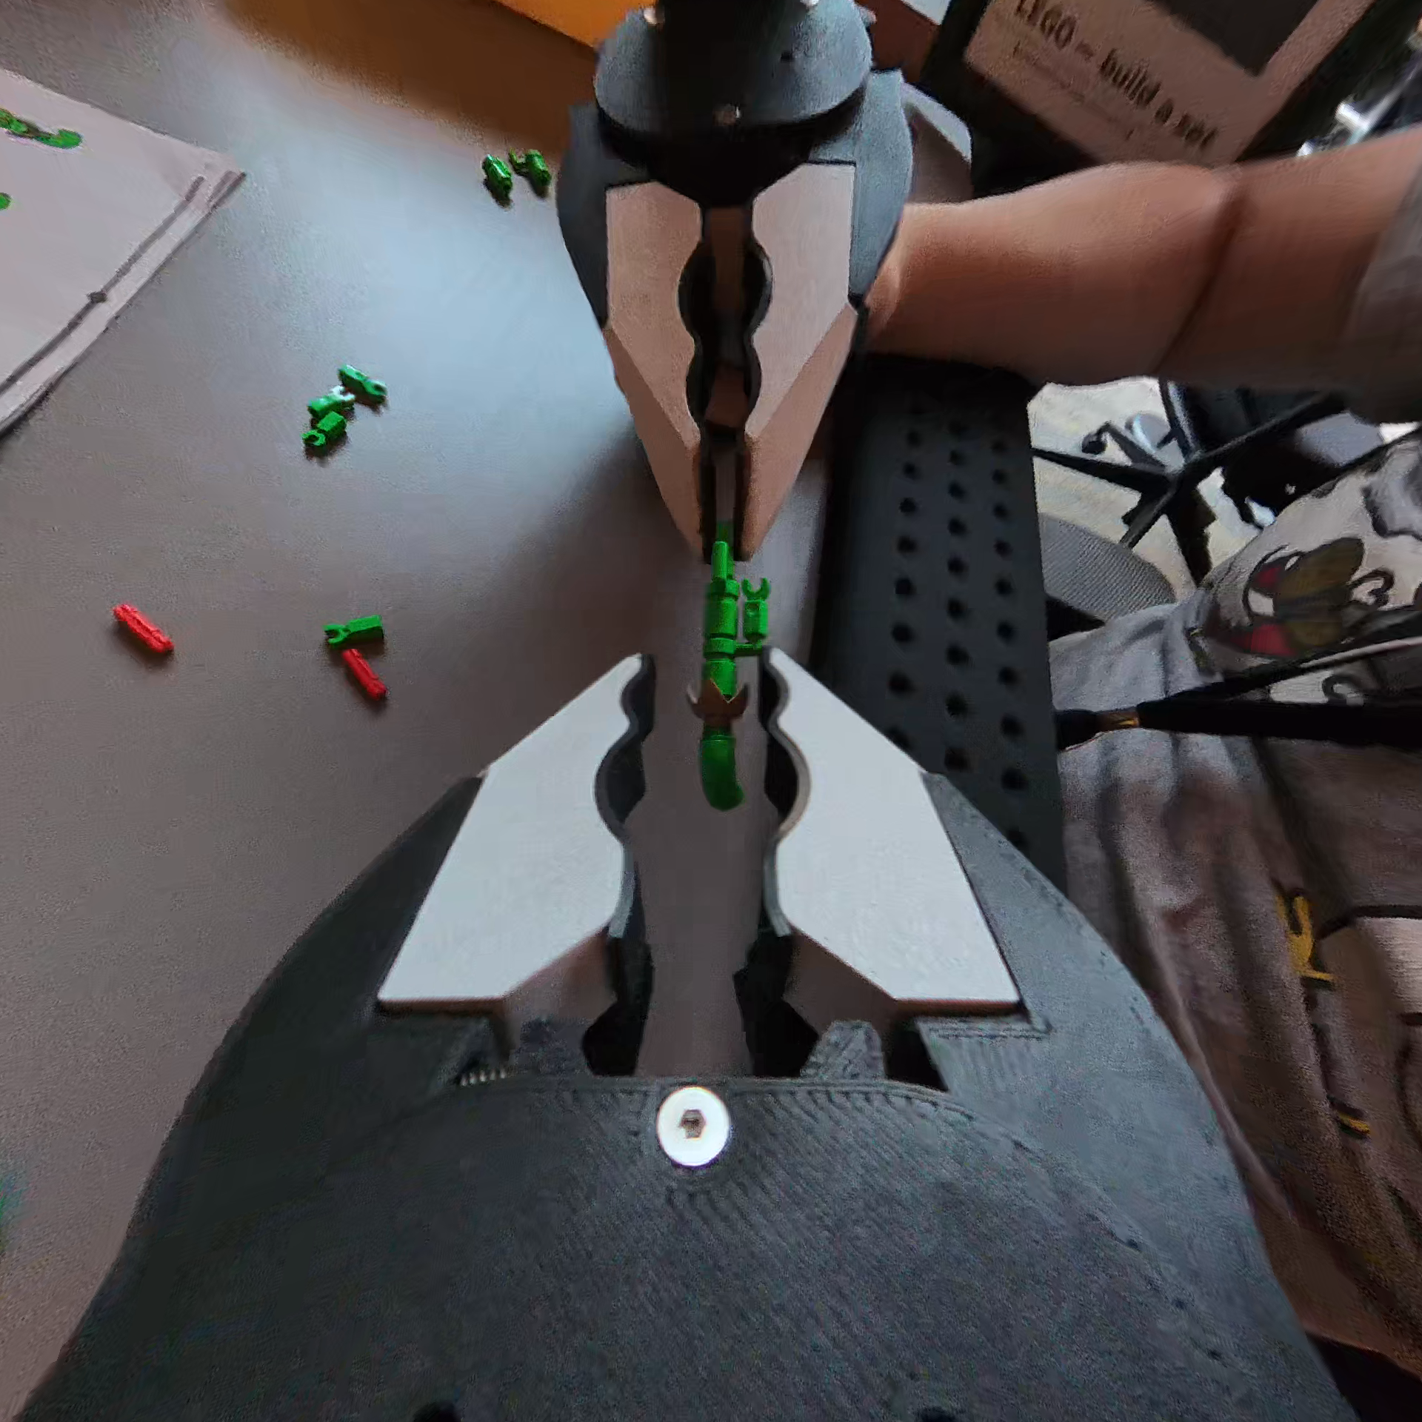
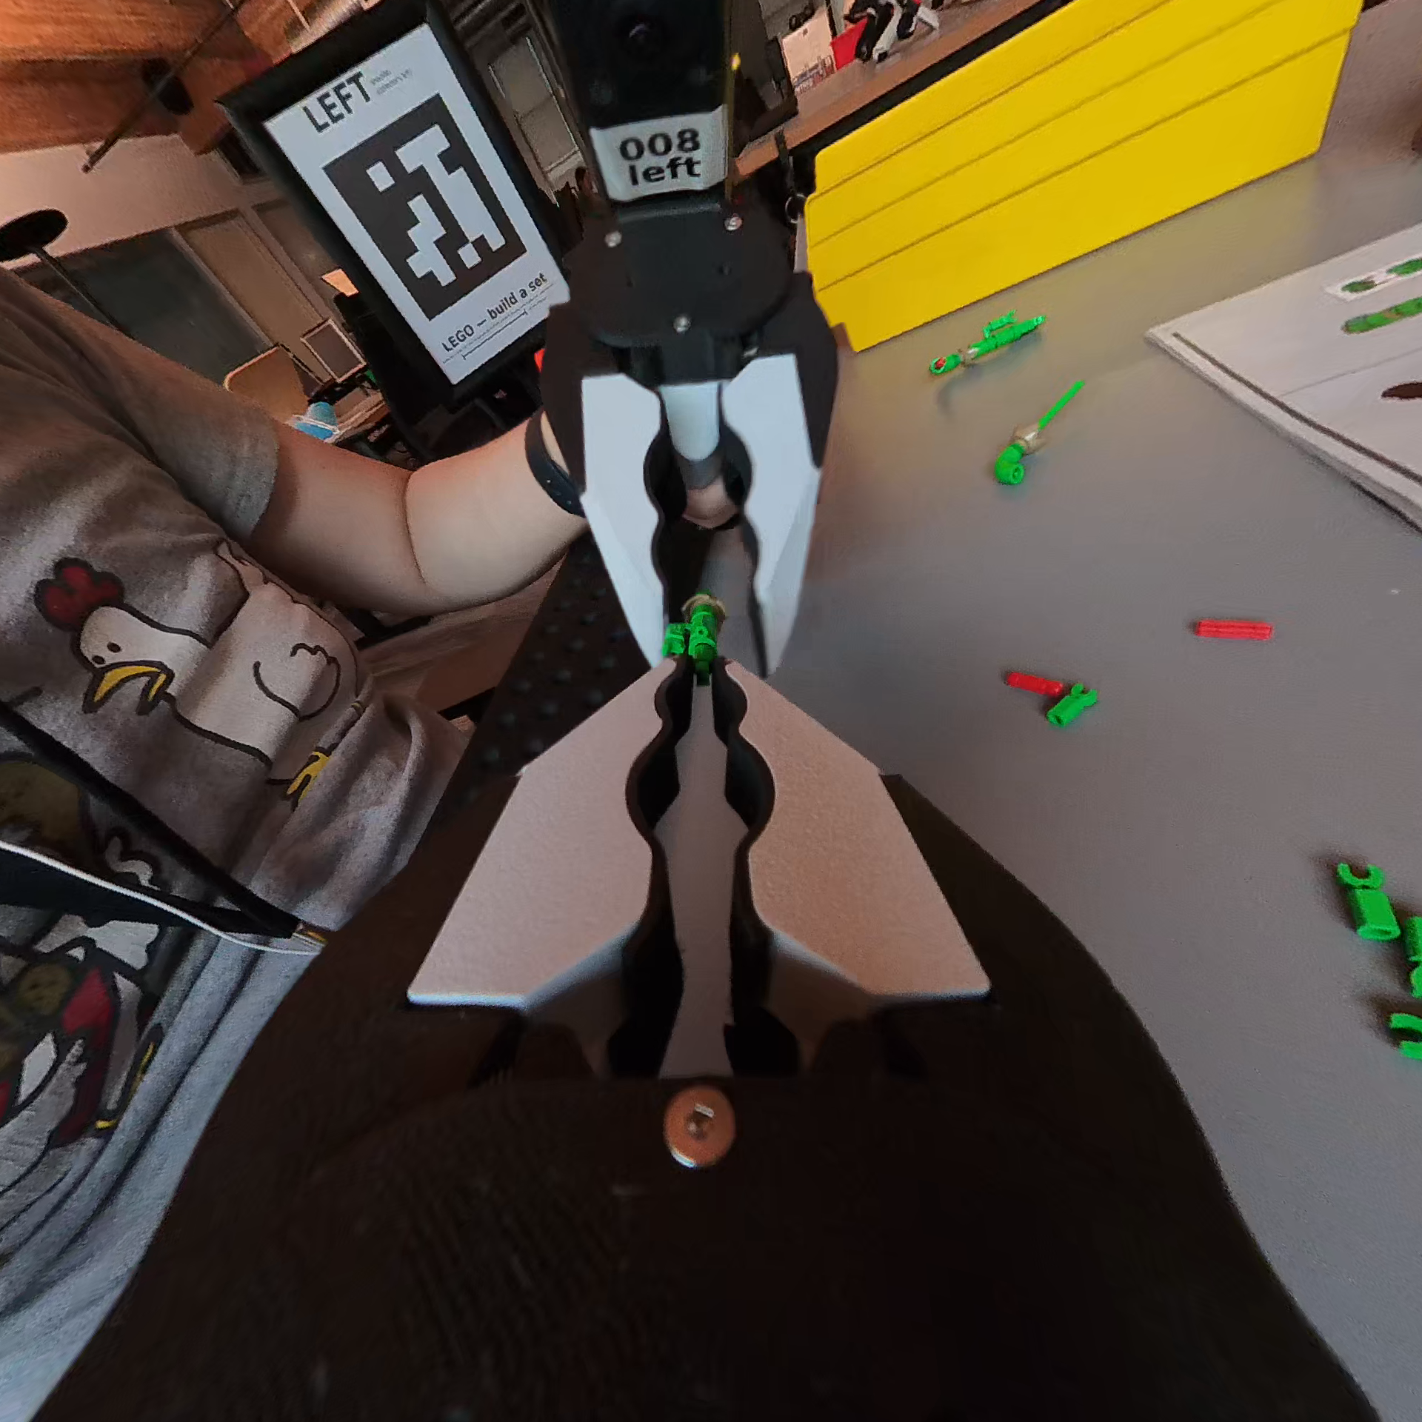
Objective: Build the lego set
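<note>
wrist cameras face each other, sharing green stem (image 1: 723,669)

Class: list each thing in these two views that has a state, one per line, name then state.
Left tongs: open, around the stem, not touching.
Right tongs: shut on the stem's end.
Stem: held off the table.
Red pins: loose on the table.
Booklet: lying open.

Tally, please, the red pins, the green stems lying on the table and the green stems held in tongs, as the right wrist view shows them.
Red pins: 2
Green stems on the table: 2
Green stem in the right tongs: 1
Total: 5
</note>
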`<state>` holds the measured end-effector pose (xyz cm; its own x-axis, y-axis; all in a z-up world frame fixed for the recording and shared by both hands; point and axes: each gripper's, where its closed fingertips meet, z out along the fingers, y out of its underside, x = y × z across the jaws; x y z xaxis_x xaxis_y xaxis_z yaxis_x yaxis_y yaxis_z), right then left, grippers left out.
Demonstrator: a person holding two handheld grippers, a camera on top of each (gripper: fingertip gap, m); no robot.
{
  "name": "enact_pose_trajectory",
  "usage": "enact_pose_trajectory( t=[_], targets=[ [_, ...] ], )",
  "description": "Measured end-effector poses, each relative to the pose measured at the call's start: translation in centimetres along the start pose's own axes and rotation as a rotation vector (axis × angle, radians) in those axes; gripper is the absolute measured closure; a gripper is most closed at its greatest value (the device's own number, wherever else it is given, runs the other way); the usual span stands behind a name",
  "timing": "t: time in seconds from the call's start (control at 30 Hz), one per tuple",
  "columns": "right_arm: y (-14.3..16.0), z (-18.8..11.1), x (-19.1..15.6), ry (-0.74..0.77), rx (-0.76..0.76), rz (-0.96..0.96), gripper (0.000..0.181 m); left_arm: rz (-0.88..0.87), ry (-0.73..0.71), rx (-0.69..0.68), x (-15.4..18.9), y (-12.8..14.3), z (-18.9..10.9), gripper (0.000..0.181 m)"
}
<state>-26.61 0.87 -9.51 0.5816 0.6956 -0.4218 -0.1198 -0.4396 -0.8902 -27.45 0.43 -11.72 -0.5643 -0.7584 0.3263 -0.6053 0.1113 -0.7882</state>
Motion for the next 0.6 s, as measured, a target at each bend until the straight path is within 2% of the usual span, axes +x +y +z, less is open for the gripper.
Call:
enact_pose_trajectory(
  t=[0.1, 0.33, 0.6],
  targets=[
    [-0.3, -0.2, -0.1, 0.014, 0.022, -0.036, 0.178, 0.047, 0.001, 0.009, 0.5, 0.1, 0.2, 0.167],
    [-0.2, 0.0, -0.5, 0.018, 0.005, -0.119, 0.178, 0.040, 0.031, 0.096, 0.9, -0.5, -0.5, 0.166],
    [-0.1, -0.1, -1.0, 0.012, 0.007, -0.189, 0.177, 0.230, -0.083, 0.067, 0.9, 0.1, 0.2, 0.167]
  ],
)
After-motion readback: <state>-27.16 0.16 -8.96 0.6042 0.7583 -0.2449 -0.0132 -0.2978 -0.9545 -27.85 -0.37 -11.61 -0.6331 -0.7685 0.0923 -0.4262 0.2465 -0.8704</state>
